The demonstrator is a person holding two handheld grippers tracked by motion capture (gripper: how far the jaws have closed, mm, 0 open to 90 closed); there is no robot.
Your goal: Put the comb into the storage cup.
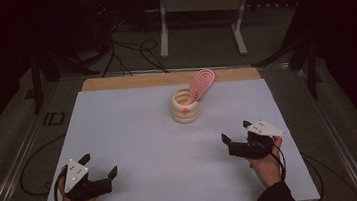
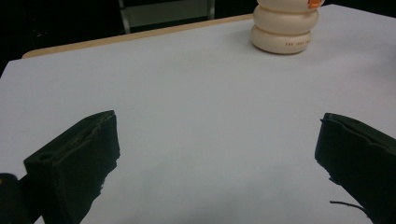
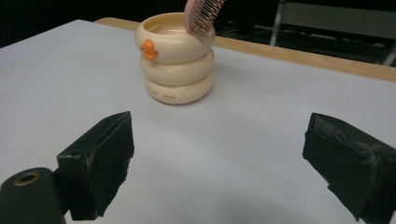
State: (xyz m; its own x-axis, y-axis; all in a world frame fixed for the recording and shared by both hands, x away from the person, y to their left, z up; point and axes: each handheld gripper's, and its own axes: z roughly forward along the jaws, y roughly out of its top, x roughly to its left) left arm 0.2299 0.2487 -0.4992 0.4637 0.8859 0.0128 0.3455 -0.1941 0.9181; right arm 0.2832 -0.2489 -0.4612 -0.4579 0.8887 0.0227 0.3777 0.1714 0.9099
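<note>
A cream ringed cup [image 1: 185,106] with an orange beak-like mark stands upright at the table's far middle. A pink comb [image 1: 202,84] leans out of it toward the right. The cup also appears in the right gripper view [image 3: 176,58], with the comb [image 3: 203,14] resting on its rim, and at the top of the left gripper view [image 2: 285,25]. My left gripper [image 1: 99,165] rests open near the front left edge, nothing between its jaws. My right gripper [image 1: 235,131] rests open at the front right, jaws wide and empty.
The white table top [image 1: 135,135] has a wooden strip [image 1: 129,81] along its far edge. Beyond it stands a white metal frame [image 1: 202,12], with cables on the floor. Dark stands flank the table on both sides.
</note>
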